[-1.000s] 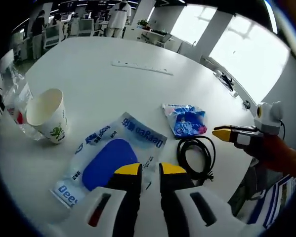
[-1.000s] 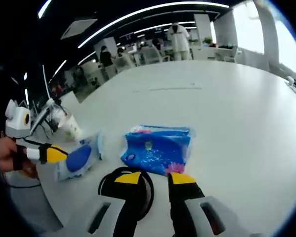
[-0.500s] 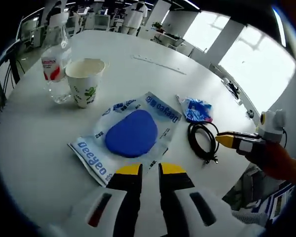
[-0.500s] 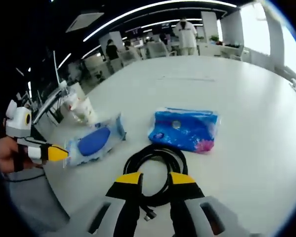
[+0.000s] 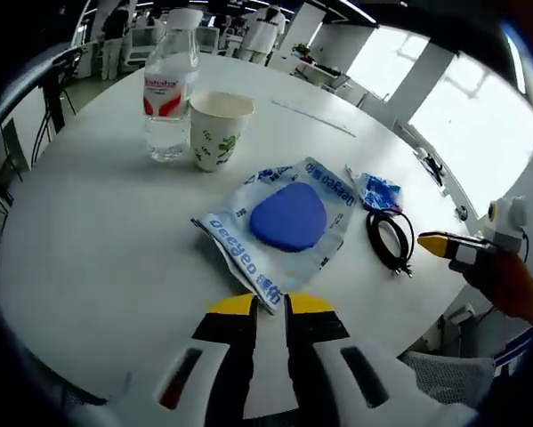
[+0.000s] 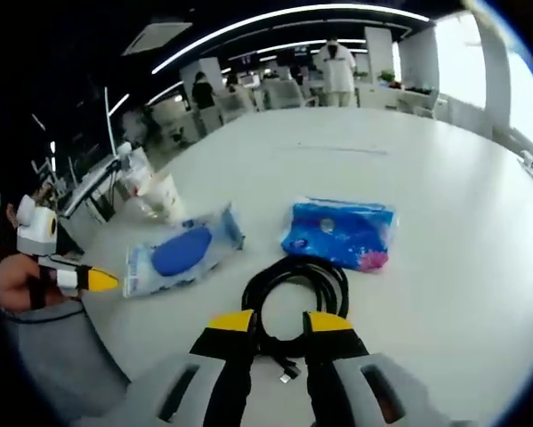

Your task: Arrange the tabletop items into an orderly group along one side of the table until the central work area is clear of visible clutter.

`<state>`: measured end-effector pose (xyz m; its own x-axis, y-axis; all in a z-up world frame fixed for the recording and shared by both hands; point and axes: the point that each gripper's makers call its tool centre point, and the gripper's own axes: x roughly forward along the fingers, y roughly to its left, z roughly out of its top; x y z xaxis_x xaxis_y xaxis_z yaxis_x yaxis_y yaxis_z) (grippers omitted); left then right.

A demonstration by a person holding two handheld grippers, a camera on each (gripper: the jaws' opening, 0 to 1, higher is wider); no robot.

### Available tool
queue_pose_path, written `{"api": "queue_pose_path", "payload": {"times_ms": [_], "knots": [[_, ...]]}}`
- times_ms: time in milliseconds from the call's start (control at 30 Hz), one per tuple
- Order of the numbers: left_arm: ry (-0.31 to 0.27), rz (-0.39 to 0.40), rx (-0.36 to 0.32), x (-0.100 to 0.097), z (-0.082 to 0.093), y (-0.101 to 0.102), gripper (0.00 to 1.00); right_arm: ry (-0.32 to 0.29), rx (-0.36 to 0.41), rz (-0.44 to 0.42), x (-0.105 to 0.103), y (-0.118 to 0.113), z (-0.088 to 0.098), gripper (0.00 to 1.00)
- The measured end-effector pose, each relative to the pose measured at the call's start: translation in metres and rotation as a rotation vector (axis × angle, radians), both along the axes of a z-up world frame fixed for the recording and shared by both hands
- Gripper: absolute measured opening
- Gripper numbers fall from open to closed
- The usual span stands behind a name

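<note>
Cable (image 6: pixel 297 294) sat coiled before right tongs (image 6: pixel 272 322); both tongs had backed off, jaws slightly apart, empty. Left tongs (image 5: pixel 268 305) near blue packet (image 5: pixel 284 222); nothing sorted.

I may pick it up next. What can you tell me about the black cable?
The black cable is thin and rubbery-looking, wound into a loose round coil of several loops, lying flat on the white table. A short plug end pokes out near the right tongs, which sit just short of it. The blue packet lies close beyond it, apart. Nothing holds it.
</note>
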<state>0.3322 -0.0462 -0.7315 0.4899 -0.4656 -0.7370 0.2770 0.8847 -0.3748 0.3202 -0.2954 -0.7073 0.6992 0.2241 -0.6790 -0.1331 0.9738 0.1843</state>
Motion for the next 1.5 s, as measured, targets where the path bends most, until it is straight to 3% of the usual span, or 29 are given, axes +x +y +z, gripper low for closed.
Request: {"api": "queue_pose_path", "payload": {"times_ms": [333,500,833,1100,1500], "knots": [[-0.008,0.103,-0.008,-0.002,-0.005,0.027,0.09,0.008,-0.004,0.081,-0.019,0.037,0.0,0.21],[-0.011,0.154,-0.038,-0.004,-0.004,0.034,0.09,0.018,0.035,0.1,-0.027,0.052,0.002,0.24],[0.021,0.167,-0.112,-0.003,-0.007,0.02,0.12,0.026,0.058,0.104,-0.035,0.057,0.004,0.31],[0.032,0.138,-0.114,0.001,-0.01,0.008,0.13,0.043,0.074,0.1,-0.044,0.059,0.001,0.35],[0.076,0.155,-0.128,0.007,-0.017,0.004,0.13,0.056,0.098,0.069,-0.059,0.054,0.0,0.39]]}}
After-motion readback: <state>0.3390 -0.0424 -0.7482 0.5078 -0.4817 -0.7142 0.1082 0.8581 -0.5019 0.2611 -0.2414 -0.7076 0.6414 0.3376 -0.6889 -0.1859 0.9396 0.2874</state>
